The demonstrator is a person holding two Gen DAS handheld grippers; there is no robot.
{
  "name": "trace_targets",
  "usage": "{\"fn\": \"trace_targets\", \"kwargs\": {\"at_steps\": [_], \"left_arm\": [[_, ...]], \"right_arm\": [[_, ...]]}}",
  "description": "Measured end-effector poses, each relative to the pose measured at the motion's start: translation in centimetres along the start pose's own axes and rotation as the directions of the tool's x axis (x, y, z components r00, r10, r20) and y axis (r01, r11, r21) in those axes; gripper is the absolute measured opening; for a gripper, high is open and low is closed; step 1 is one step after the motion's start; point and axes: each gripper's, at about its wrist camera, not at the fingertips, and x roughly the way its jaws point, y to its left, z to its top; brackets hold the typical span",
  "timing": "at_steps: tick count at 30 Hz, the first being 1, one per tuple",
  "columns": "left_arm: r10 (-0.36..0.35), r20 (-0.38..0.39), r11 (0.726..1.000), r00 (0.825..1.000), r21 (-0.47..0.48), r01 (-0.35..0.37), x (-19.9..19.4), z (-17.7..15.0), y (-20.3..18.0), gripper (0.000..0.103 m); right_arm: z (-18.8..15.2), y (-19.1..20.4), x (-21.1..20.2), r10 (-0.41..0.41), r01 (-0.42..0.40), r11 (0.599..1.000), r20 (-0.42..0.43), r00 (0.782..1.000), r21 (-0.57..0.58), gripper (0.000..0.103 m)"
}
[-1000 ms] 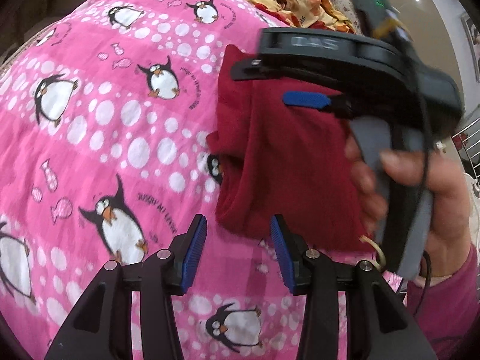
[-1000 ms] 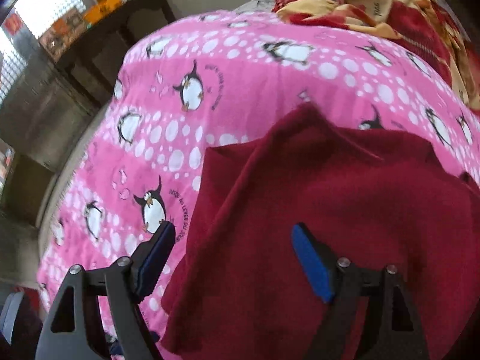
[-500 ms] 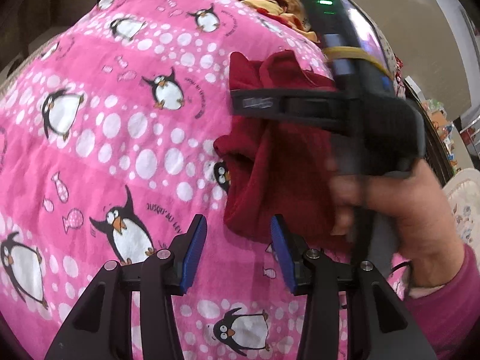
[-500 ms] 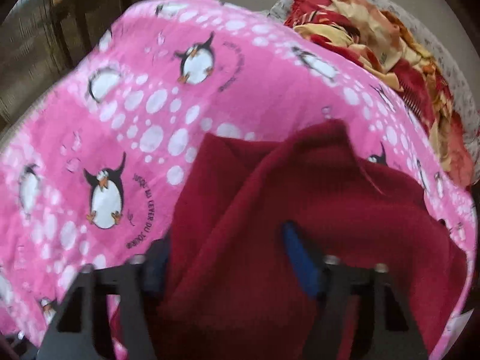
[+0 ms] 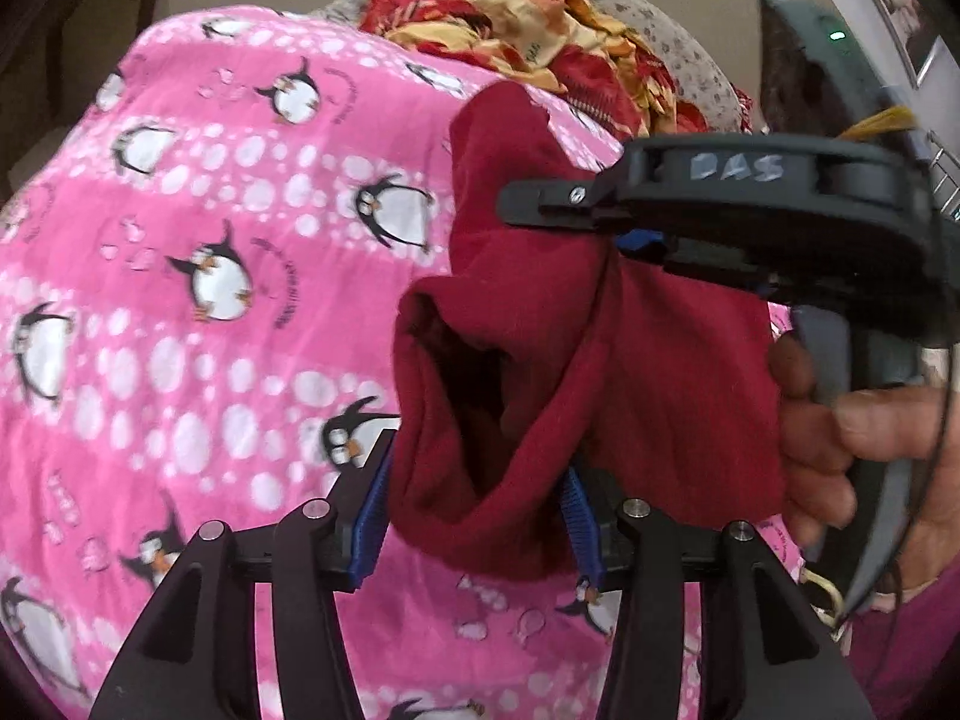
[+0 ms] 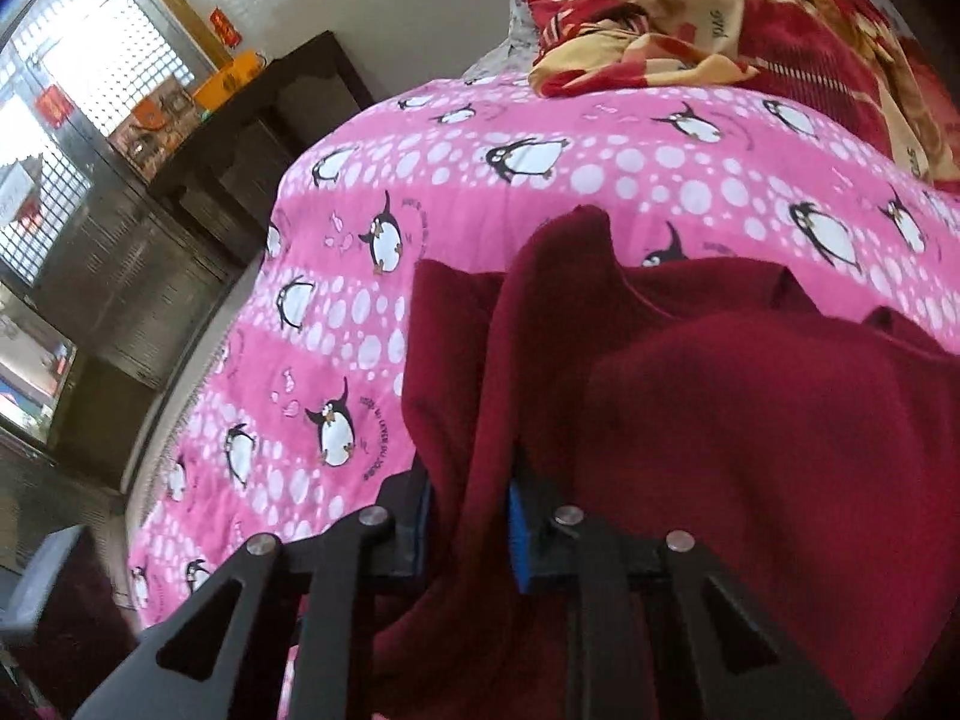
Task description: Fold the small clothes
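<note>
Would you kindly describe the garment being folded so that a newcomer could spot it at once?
Start at the pink penguin blanket covering the bed. Near its middle, a dark red garment hangs bunched between the left gripper and the right gripper, whose jaws are closing on a fold. It is plain and unpatterned, unlike the red-and-yellow floral quilt behind.

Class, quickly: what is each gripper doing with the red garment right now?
Left gripper: jaws part-open, a fold of the red garment bunched between its pads.
Right gripper: jaws closing, pinching a ridge of the red garment.
</note>
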Motion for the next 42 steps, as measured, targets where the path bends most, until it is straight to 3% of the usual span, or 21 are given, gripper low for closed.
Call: {"fn": "trace_targets", "kwargs": {"at_steps": [1, 3, 7, 10, 12, 15, 20, 23, 26, 27, 34, 42], "left_arm": [[-0.023, -0.005, 1.0, 1.0, -0.02, 0.022, 0.5, 0.1, 0.2, 0.024], [-0.093, -0.005, 0.994, 0.996, -0.06, 0.092, 0.9, 0.3, 0.5, 0.002], [-0.112, 0.032, 0.993, 0.993, -0.038, 0.114, 0.8, 0.4, -0.5, 0.0], [-0.119, 0.044, 0.992, 0.992, -0.026, 0.12, 0.2, 0.4, -1.2, 0.0], [-0.119, 0.046, 0.992, 0.992, -0.028, 0.121, 0.1, 0.5, -1.3, 0.0], [-0.112, 0.042, 0.993, 0.993, -0.03, 0.113, -0.2, 0.6, -1.3, 0.0], [-0.086, 0.034, 0.996, 0.996, -0.032, 0.087, 0.2, 0.4, -1.6, 0.0], [-0.087, 0.033, 0.995, 0.996, -0.037, 0.089, -0.6, -0.4, -1.4, 0.0], [-0.085, 0.036, 0.996, 0.996, -0.026, 0.086, -1.0, -0.5, -1.8, 0.0], [-0.085, 0.033, 0.996, 0.996, -0.021, 0.086, -1.1, -0.6, -2.1, 0.0], [-0.091, 0.04, 0.996, 0.995, 0.027, 0.09, -2.3, -0.9, -5.1, 0.0], [-0.113, 0.051, 0.988, 0.992, 0.111, 0.106, -3.3, -0.7, -10.0, 0.0]], "right_arm": [[0.2, 0.0, 0.0, 0.004, -0.004, 1.0, 0.0, 1.0, 0.004, 0.02], [0.0, -0.4, -0.4, 0.01, -0.01, 1.0, -0.004, 1.0, 0.01, 0.02], [0.3, -0.9, -0.1, 0.001, -0.001, 1.0, -0.031, 1.0, 0.015, 0.023], [1.1, -0.9, 1.0, -0.005, 0.006, 1.0, -0.067, 0.998, 0.02, 0.044], [1.7, -0.2, 2.0, -0.06, 0.059, 0.998, -0.088, 0.994, -0.013, 0.057], [2.6, 1.8, 4.0, -0.136, 0.122, 0.986, -0.122, 0.983, -0.118, 0.063], [3.6, 3.0, 6.6, -0.212, 0.184, 0.967, -0.152, 0.965, -0.179, 0.07], [3.8, 2.1, 6.8, -0.175, 0.157, 0.979, -0.144, 0.974, -0.127, 0.067], [3.3, 1.4, 5.3, -0.142, 0.131, 0.983, -0.084, 0.986, -0.125, 0.035], [3.0, 1.1, 4.6, -0.129, 0.119, 0.985, -0.072, 0.989, -0.125, 0.03], [2.3, -0.7, -0.4, -0.055, 0.055, 0.996, 0.008, 0.998, -0.065, 0.024], [1.9, -2.8, -5.9, -0.034, 0.036, 0.999, 0.085, 0.996, -0.033, 0.023]]}}
